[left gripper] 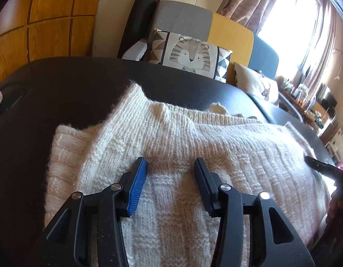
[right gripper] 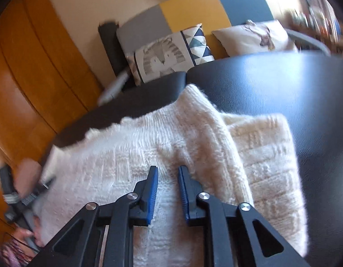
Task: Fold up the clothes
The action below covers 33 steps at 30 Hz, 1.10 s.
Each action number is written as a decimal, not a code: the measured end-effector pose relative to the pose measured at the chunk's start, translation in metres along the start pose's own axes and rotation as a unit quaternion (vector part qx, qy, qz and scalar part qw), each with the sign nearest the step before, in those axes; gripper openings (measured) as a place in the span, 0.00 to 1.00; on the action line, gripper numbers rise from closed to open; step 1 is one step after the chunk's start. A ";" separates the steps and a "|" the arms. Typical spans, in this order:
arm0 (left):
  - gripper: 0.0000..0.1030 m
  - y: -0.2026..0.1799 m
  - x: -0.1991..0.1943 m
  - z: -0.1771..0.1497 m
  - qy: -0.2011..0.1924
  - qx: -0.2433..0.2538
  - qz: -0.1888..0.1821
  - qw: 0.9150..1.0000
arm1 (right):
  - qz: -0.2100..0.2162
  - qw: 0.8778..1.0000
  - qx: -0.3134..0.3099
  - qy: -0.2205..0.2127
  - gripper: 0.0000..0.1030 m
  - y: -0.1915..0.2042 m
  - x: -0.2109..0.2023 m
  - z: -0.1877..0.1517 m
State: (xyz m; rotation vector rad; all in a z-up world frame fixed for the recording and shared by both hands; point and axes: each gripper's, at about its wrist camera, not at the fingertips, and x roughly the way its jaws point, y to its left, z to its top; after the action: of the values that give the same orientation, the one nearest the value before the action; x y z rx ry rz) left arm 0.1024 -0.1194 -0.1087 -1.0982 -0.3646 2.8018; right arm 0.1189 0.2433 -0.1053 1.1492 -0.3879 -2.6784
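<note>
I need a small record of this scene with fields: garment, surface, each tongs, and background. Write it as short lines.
garment: cream knitted sweater, partly folded, one ribbed part laid over the body
surface: black padded table, sweater lies flat on it
left tongs: jaws apart, above the sweater, nothing pinched between them
right tongs: jaws narrowly apart, over the sweater, no fabric pinched
background: tiger cushion on a sofa, wooden wardrobe, curtained window
</note>
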 end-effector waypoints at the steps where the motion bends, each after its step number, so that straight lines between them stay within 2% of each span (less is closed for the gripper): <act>1: 0.47 0.002 0.000 0.000 -0.002 -0.004 -0.006 1.000 | -0.015 1.000 -0.022 0.001 0.23 0.013 -0.002 0.005; 3: 0.47 0.005 0.000 0.000 -0.005 -0.013 -0.018 1.000 | -0.005 0.998 -0.069 -0.008 0.24 0.046 -0.007 0.017; 6: 0.47 0.008 -0.002 0.000 -0.008 -0.022 -0.030 0.999 | 0.049 0.992 -0.117 -0.001 0.27 0.092 -0.002 0.033; 8: 0.47 0.009 -0.002 -0.001 -0.010 -0.025 -0.033 0.999 | 0.084 0.985 -0.150 0.033 0.28 0.128 0.013 0.044; 15: 0.47 0.010 -0.004 -0.002 -0.013 -0.028 -0.035 0.999 | 0.093 0.967 -0.184 0.149 0.28 0.210 0.081 0.049; 17: 0.47 0.011 -0.005 -0.002 -0.015 -0.032 -0.040 0.999 | 0.088 0.965 -0.176 0.175 0.28 0.218 0.094 0.045; 20: 0.47 0.014 -0.005 -0.002 -0.018 -0.039 -0.050 0.998 | 0.059 0.961 -0.192 0.191 0.30 0.226 0.107 0.037; 27: 0.47 0.020 -0.009 -0.003 -0.031 -0.056 -0.072 0.995 | 0.045 0.962 -0.214 0.163 0.33 0.226 0.107 0.023; 33: 0.47 0.039 -0.015 -0.006 -0.056 -0.102 -0.123 0.986 | 0.039 0.955 -0.254 0.148 0.20 0.237 0.101 0.010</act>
State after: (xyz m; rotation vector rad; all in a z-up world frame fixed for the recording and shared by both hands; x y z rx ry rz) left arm 0.1172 -0.1591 -0.1132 -0.8610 -0.7570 2.6549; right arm 0.0621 -0.0078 -0.0927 1.2925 0.2856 -2.2798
